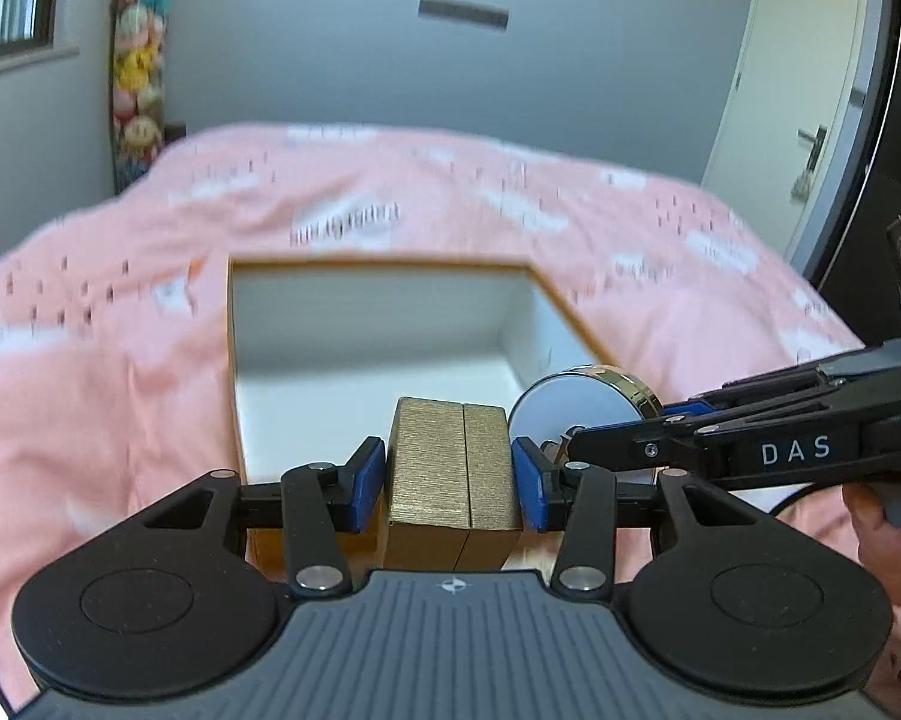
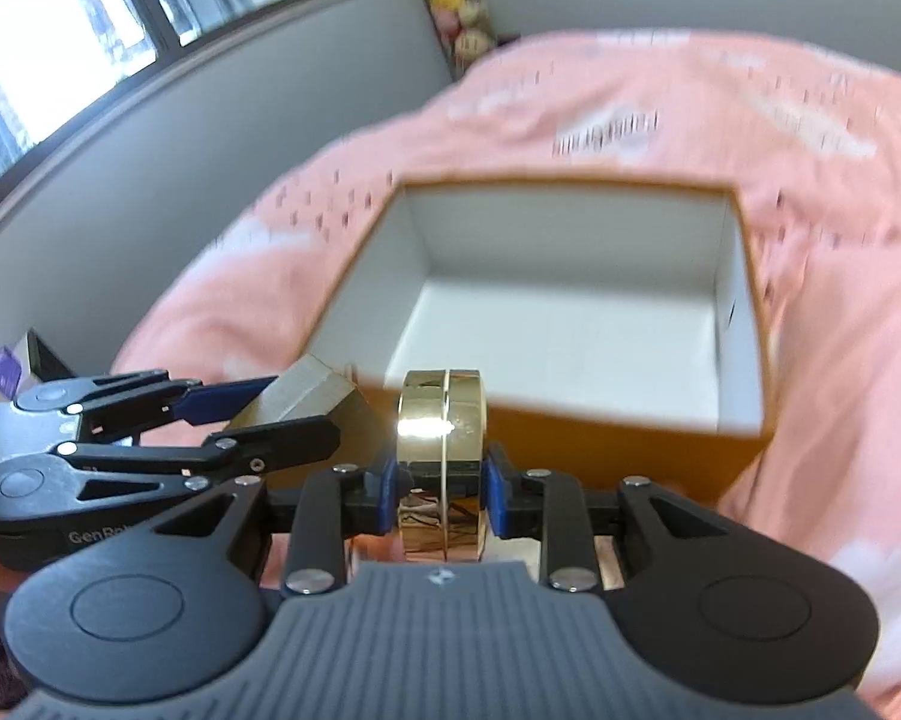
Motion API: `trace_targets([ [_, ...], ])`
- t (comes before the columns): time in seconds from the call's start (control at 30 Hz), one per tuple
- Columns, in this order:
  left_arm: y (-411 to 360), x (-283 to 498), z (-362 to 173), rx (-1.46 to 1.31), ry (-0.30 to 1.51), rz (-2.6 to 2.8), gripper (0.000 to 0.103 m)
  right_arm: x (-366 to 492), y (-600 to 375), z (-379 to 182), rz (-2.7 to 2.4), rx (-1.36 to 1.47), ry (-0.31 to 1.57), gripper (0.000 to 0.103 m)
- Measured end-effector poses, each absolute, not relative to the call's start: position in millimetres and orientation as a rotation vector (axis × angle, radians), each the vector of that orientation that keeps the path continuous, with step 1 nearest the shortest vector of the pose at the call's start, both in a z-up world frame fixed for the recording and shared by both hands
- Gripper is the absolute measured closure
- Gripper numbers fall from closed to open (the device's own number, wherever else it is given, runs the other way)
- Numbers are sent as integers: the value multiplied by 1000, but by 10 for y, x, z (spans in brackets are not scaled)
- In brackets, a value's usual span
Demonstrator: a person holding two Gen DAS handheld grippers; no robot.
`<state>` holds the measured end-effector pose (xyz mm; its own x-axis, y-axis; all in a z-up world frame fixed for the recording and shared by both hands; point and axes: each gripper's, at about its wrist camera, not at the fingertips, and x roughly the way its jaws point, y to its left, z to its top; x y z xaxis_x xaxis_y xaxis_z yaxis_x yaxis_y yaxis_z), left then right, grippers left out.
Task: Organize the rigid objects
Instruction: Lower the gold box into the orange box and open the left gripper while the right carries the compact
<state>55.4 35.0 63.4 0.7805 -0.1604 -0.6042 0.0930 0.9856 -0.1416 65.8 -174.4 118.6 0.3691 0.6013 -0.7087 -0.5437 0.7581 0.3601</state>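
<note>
My left gripper [image 1: 449, 483] is shut on a small gold rectangular box [image 1: 453, 468], its blue pads pressed on both sides. My right gripper [image 2: 443, 495] is shut on a round gold compact [image 2: 443, 438] held on edge. Just ahead of both lies an open orange box with a white inside [image 1: 384, 330] [image 2: 576, 312], nothing in it. In the left wrist view the right gripper [image 1: 546, 447] comes in from the right with the round compact [image 1: 576, 399]. The right wrist view has the left gripper [image 2: 252, 414] at the left with the gold box [image 2: 306, 396].
The orange box rests on a bed with a pink patterned cover [image 1: 120, 300] [image 2: 840, 150]. A strip of plush toys [image 1: 141, 60] hangs on the grey wall. A white door [image 1: 792, 78] is at the right, a window [image 2: 60, 30] at the left. A hand [image 1: 888, 540] holds the right gripper.
</note>
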Motion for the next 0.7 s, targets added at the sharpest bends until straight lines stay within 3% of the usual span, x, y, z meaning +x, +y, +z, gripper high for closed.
trace_targets([
  [0.3, 375, 1088, 592, -134, 628, -38, 51, 1132, -1685, 1366, 628, 54, 822, 75],
  [0.7, 310, 1574, -21, -49, 848, 14, 50, 1753, -1432, 593, 535, 17, 1023, 75],
])
